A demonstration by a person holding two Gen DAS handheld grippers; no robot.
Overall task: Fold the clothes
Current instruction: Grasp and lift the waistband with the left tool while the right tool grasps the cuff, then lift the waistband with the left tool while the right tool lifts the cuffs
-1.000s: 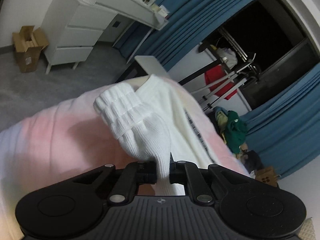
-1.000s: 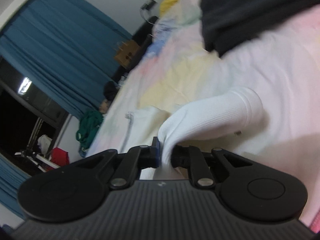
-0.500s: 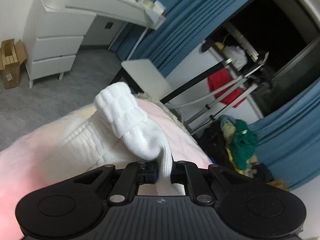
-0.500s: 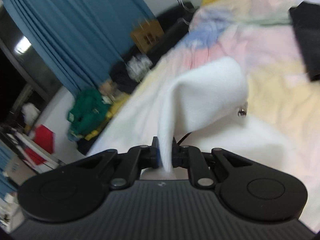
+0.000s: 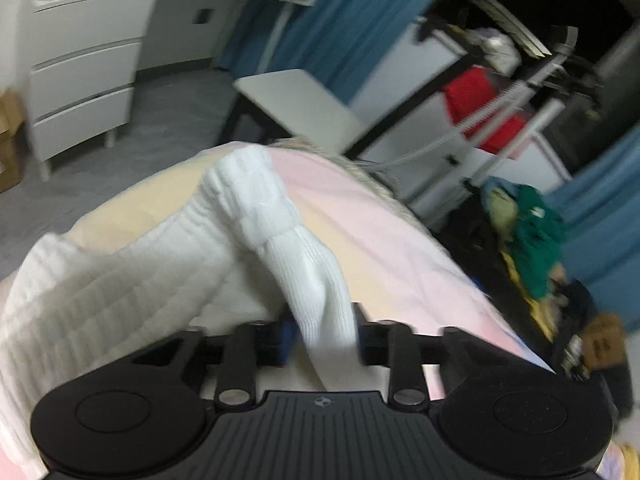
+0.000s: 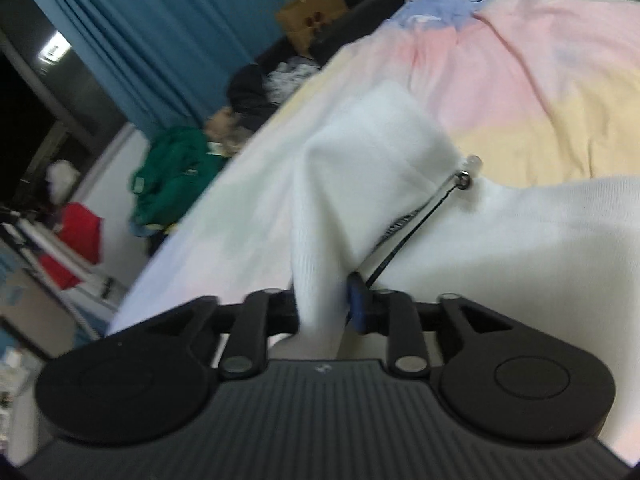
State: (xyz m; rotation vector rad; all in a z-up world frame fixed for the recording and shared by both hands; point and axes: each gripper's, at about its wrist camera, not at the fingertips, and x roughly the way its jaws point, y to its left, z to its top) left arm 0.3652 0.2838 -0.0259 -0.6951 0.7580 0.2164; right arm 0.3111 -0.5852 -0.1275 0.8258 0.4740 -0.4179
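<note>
A white knit garment lies on a pastel bedspread [image 5: 372, 216]. In the left wrist view my left gripper [image 5: 324, 338] is shut on the garment's ribbed cuff end [image 5: 256, 196], which bunches up in front of the fingers. In the right wrist view my right gripper [image 6: 322, 306] is shut on another fold of the same white garment [image 6: 360, 160]; a black drawcord with a metal tip [image 6: 462, 178] hangs beside it. Both views are motion-blurred.
The left wrist view shows a white drawer unit [image 5: 84, 92], a small white table [image 5: 296, 100], a clothes rack with red cloth [image 5: 476, 108] and a green clothes pile [image 5: 532, 240] beyond the bed's edge. The right wrist view shows blue curtains [image 6: 160, 28] and a brown paper bag [image 6: 312, 20].
Both grippers have kept their hold and moved the garment toward the bed's end. More white fabric now lies to the left of the left gripper. The black garment has left the right view.
</note>
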